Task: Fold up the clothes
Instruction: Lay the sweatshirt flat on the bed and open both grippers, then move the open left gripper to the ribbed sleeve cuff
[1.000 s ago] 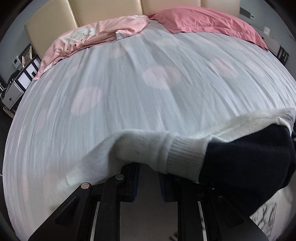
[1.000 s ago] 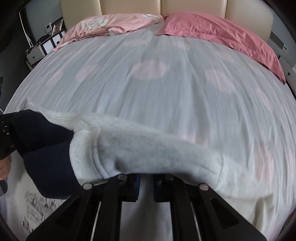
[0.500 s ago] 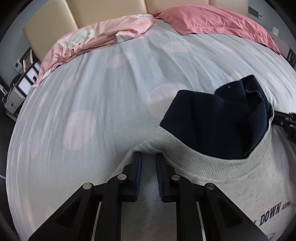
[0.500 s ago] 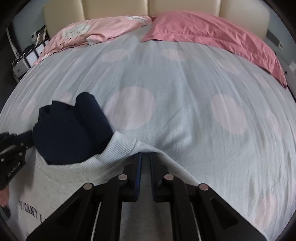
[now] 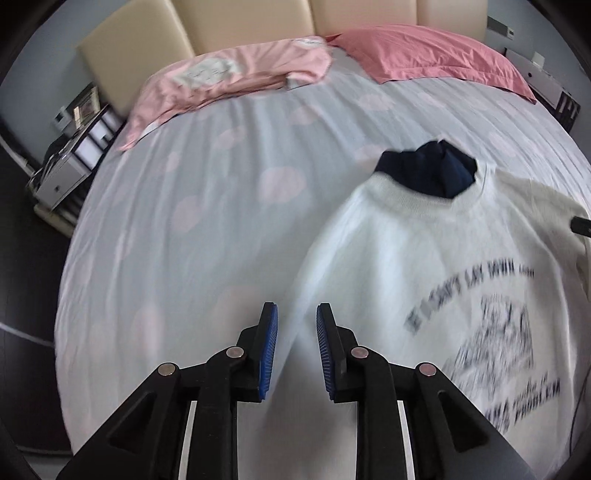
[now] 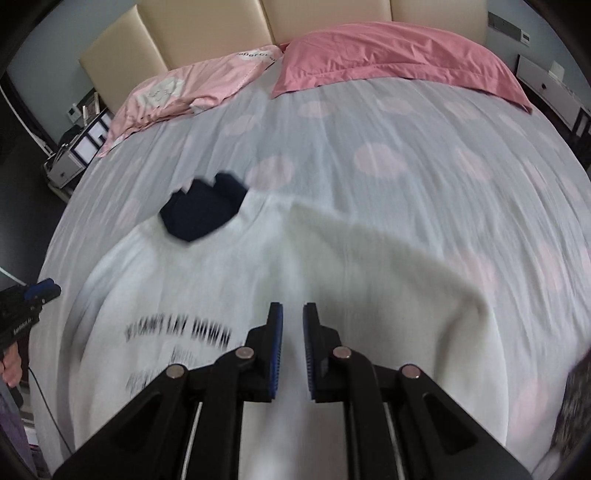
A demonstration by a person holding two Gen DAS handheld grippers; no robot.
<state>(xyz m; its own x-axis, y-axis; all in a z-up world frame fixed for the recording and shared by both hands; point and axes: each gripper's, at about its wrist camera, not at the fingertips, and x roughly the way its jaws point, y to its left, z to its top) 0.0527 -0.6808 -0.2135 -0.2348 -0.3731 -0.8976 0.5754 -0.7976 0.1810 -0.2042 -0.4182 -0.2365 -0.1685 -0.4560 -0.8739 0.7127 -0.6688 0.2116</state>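
Your left gripper (image 5: 295, 314) is hanging over the bed (image 5: 229, 221) w/ its jaws standing narrowly apart; they have just been opening, and nothing is sitting between the blue pads (image 5: 269, 350). The white sweatshirt (image 5: 406, 266) is lying face-up on the bedspread, ahead and to the right of these jaws, w/ its near edge running just under the gap. Whether fabric is touching the pads, you cannot tell; motion blur is smearing the edge.

Your right gripper (image 6: 293, 314) is hovering above the same sweatshirt (image 6: 332, 258), jaws showing a slim gap approx. half that of the left, and have just been opening; no cloth is pinched between them. The garment is spreading beneath and on both sides of these jaws, its printed text (image 6: 177, 334) sitting left of the jaws. The navy hood (image 6: 203, 208) is poking out of the neck opening, ahead and left of the right jaws, ahead and right of the left ones (image 5: 430, 173).

Beyond both jaw sets, two pink pillows (image 6: 388, 55) are resting against the beige headboard (image 6: 221, 29).
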